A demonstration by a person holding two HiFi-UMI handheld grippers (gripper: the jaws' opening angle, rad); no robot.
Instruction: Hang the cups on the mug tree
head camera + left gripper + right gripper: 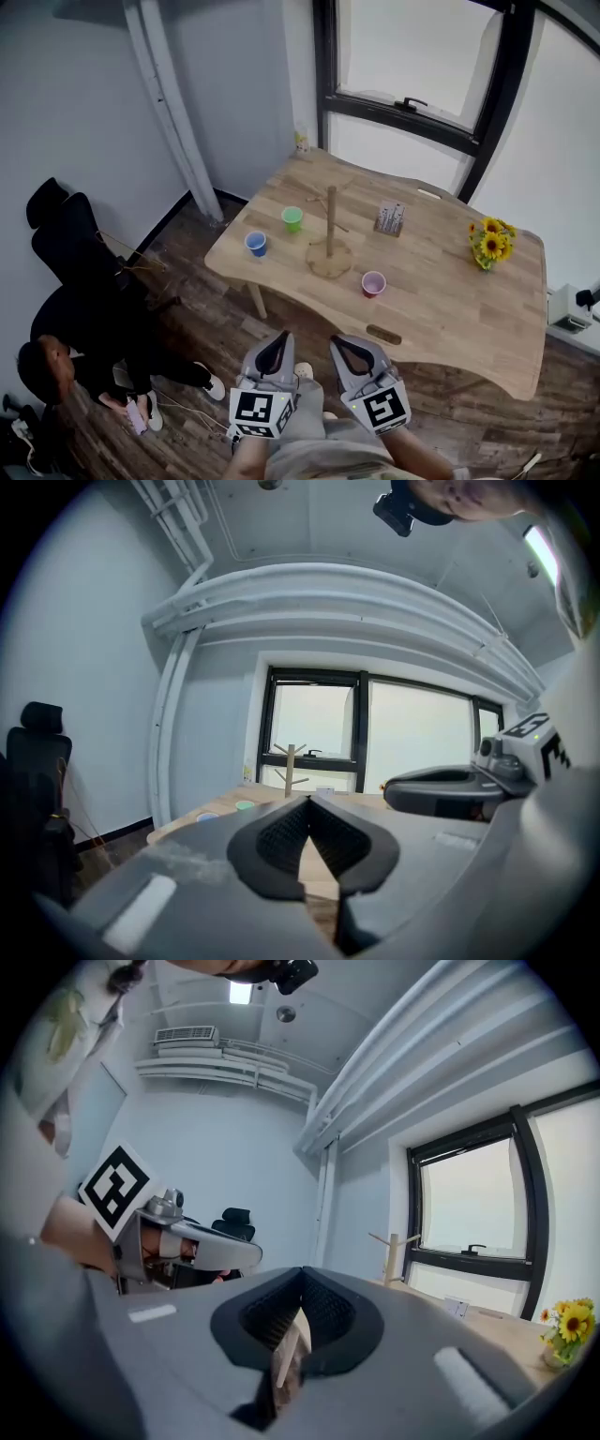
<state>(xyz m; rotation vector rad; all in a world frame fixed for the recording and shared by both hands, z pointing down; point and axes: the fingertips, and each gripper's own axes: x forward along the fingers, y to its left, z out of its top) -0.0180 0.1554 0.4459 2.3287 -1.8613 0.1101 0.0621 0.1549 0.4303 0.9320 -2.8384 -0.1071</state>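
Note:
The wooden mug tree stands upright near the middle of the wooden table with nothing on its pegs. Around it sit a green cup, a blue cup and a pink cup. Both grippers hover side by side off the table's near edge, well short of the cups. My left gripper is shut and empty, as is my right gripper. The left gripper view shows the mug tree far ahead over the left gripper. In the right gripper view the mug tree stands to the right of the right gripper.
A vase of sunflowers stands at the table's right, a small card holder behind the tree, and a small jar at the far corner. A person sits on the floor at left beside a black chair.

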